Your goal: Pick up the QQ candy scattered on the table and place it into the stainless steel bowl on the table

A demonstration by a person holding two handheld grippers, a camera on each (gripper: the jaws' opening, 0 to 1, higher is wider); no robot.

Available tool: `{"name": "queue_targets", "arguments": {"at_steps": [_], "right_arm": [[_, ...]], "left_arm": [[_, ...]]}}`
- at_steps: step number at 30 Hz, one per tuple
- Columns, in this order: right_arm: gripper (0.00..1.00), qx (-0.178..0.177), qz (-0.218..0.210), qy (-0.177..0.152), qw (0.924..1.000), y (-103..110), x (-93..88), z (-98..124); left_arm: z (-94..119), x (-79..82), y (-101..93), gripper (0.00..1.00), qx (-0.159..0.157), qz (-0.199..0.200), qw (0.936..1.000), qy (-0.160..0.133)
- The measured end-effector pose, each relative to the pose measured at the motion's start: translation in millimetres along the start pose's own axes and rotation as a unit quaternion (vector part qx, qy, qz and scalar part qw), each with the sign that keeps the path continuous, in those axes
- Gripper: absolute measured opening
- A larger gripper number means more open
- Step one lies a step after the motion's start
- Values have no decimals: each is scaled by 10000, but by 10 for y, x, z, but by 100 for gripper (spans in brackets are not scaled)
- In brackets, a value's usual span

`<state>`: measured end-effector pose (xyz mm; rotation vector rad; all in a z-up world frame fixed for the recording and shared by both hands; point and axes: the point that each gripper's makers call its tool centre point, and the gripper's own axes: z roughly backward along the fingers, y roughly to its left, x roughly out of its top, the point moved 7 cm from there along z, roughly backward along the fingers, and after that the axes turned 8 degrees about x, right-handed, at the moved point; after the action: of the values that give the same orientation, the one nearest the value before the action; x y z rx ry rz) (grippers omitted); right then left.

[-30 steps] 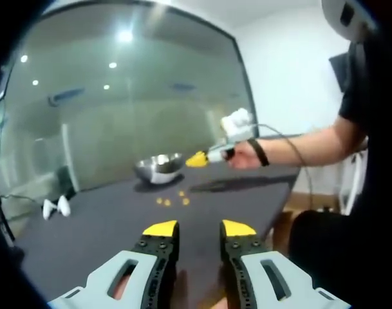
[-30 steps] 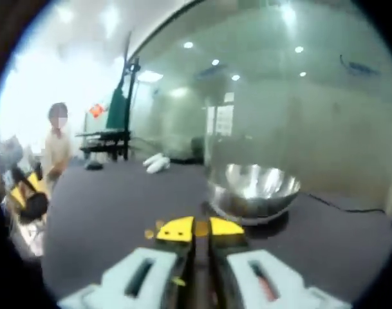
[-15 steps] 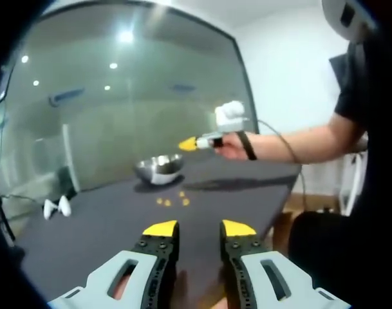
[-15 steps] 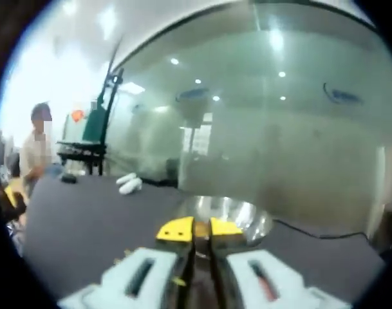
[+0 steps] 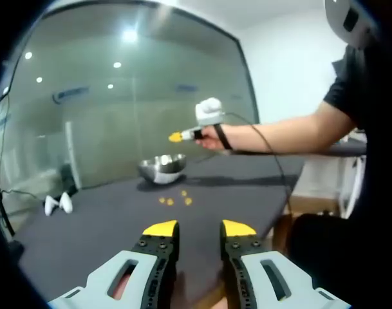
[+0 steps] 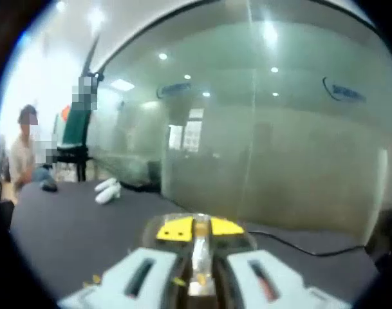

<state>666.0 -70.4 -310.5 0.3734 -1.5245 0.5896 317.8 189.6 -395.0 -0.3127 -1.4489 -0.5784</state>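
Observation:
The stainless steel bowl [image 5: 162,168] stands far out on the dark table [image 5: 105,225]. Several orange QQ candies [image 5: 176,200] lie on the table just in front of it. At the bottom of the left gripper view, my left gripper [image 5: 199,230] hovers open and empty over the near table edge. A person's hand holds my right gripper [image 5: 177,136] in the air just above the bowl. In the right gripper view my right gripper [image 6: 200,228] is pinched almost together on a small QQ candy, and the bowl [image 6: 248,239] lies right behind and under its jaws.
Two white objects [image 5: 57,205] lie at the table's far left, also seen as white objects [image 6: 107,190]. A glass wall [image 5: 131,109] stands behind the table. A cable [image 6: 298,250] runs past the bowl. A person [image 6: 20,151] stands far left. Loose candies [image 6: 93,280] lie near.
My right gripper has risen and moved left, from beside the bowl to above it. In its own view the bowl has slid under the jaws. My left gripper has stayed put.

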Motion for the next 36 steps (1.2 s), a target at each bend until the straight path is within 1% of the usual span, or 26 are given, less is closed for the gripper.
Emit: {"name": "queue_targets", "arguments": {"at_steps": [1, 3, 5, 7, 9, 15, 17, 18, 19, 20, 21, 22, 24, 27, 30, 32, 36], "right_arm": [[9, -20, 77, 26, 10000, -7, -8, -12], [9, -29, 64, 21, 10000, -28, -10, -41], [9, -64, 69, 117, 9999, -41, -35, -67], [9, -84, 14, 123, 9999, -53, -48, -67], [9, -101, -49, 142, 9998, -53, -55, -69], [9, -116, -64, 213, 9997, -87, -63, -111], [9, -77, -95, 189, 9997, -85, -67, -118], [9, 63, -98, 135, 9998, -55, -64, -129], [10, 212, -151, 76, 9996, -4, -61, -124], [16, 278, -251, -4, 9993, 18, -54, -123], [26, 284, -329, -85, 9990, 24, -44, -120], [27, 347, -403, -77, 9986, 39, -47, -116], [19, 355, -294, -14, 9989, 69, -54, -82], [21, 416, -304, 3, 9987, 40, -71, -88], [20, 362, -297, 23, 9989, 9, -84, -51], [20, 359, -403, -8, 9985, -27, -81, -42], [19, 345, -385, -12, 9987, -21, -62, 7]], "left_arm": [[-2, 3, 3, 27, 2, 0, 10000, -4], [-6, 6, 12, 27, -15, -4, 10000, 17], [-10, 21, 30, 27, -16, -1, 10000, 14], [-14, 50, 42, 27, -8, 85, 9999, -66], [-22, 57, 41, 27, 5, 108, 9999, -80], [-23, 40, 14, 27, -32, 71, 10000, -32], [-18, 26, 21, 27, -15, 71, 10000, -12], [-12, 13, 32, 27, 17, 61, 10000, 16], [-6, 6, 36, 27, 28, 54, 10000, 28], [2, 1, 40, 27, 28, 64, 10000, 32], [7, 0, 39, 27, 22, 75, 10000, 32], [10, -2, 39, 27, 23, 71, 10000, 36], [10, -1, 41, 27, 31, 70, 10000, 42], [3, 22, 31, 27, 6, 66, 10000, -5], [-8, 38, 9, 27, -42, 26, 10000, -34], [-11, 38, 3, 27, -48, 22, 10000, -41], [-10, 31, -7, 27, -56, 32, 10000, -46]]}}
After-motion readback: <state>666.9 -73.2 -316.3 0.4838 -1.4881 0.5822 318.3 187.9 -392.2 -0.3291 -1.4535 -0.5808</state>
